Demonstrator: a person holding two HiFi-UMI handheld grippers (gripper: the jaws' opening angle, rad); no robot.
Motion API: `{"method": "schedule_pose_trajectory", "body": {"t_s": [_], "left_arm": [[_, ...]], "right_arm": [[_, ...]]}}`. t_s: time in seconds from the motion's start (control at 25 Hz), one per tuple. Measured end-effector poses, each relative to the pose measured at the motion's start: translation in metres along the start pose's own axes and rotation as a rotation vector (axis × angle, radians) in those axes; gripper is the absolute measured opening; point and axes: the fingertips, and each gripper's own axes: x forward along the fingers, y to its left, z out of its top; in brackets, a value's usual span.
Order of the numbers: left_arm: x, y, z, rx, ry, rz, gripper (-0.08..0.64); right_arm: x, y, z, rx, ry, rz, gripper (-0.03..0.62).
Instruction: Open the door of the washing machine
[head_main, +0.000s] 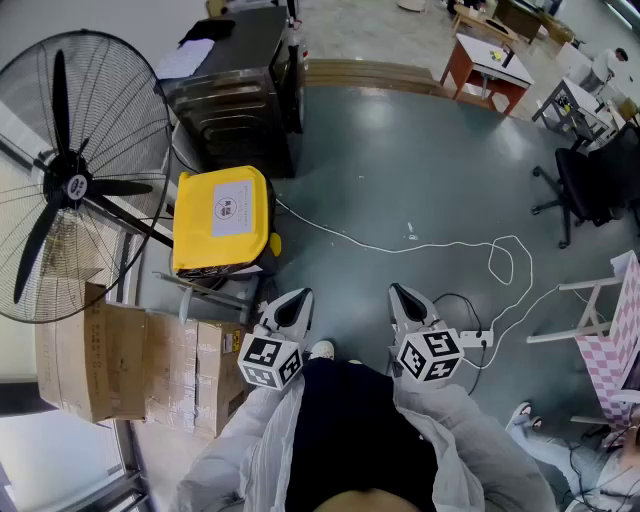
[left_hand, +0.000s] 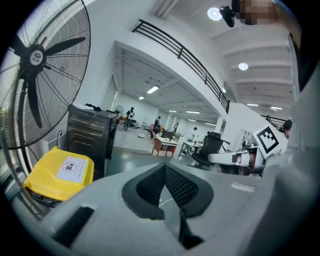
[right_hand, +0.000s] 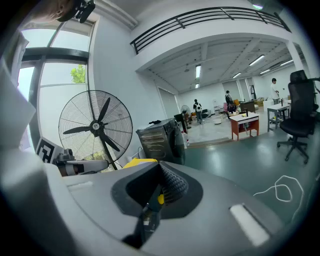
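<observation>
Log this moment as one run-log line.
stage: before contact | left gripper: shut, empty | right gripper: shut, empty | washing machine: ahead, apart from both grippers, untouched

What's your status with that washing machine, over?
Left hand-held gripper shut, empty; right hand-held gripper the same. Washing machine across the floor, untouched. Yellow bin beside it; white cable on the floor.

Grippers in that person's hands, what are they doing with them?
A person is holding the left gripper and the right gripper close in front of the body. Both are shut and hold nothing. The dark washing machine stands some way ahead, past a yellow bin and near a big fan. Neither gripper is close to it, so opening its door has not begun.
</observation>
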Motion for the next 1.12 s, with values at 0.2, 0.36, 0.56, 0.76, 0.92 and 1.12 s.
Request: {"method": "schedule_pose_trajectory", "body": {"t_s": [0.2, 0.36, 0.56, 0.76, 0.92, 1.12], "left_arm": [[-0.021, -0.026, -0.011, -0.013, -0.013, 0.023, 0.0], [-0.035, -0.041, -0.026, -0.006, -0.005, 0.06, 0.0], [-0.041, -0.065, -0.039, 0.01, -0.021, 0.067, 0.001], [-0.04, -0.079, -0.04, 0.008, -0.022, 0.045, 0.108], [-0.033, -0.075, -0.035, -0.001, -0.026, 0.047, 0.165], [-0.007, -0.065, -0.022, 0.004, -0.033, 0.03, 0.166]], "right_arm": [[-0.031, 0.006, -0.016, 0.018, 0.001, 0.038, 0.009], [-0.059, 0.009, -0.025, 0.018, -0.038, 0.083, 0.009], [-0.084, -0.003, -0.038, 0.029, -0.039, 0.061, 0.009], [-0.092, -0.007, -0.041, 0.038, -0.039, 0.053, 0.009], [-0.088, -0.009, -0.032, 0.028, -0.061, 0.063, 0.009], [-0.064, -0.019, -0.02, 0.029, -0.06, 0.064, 0.009]]}}
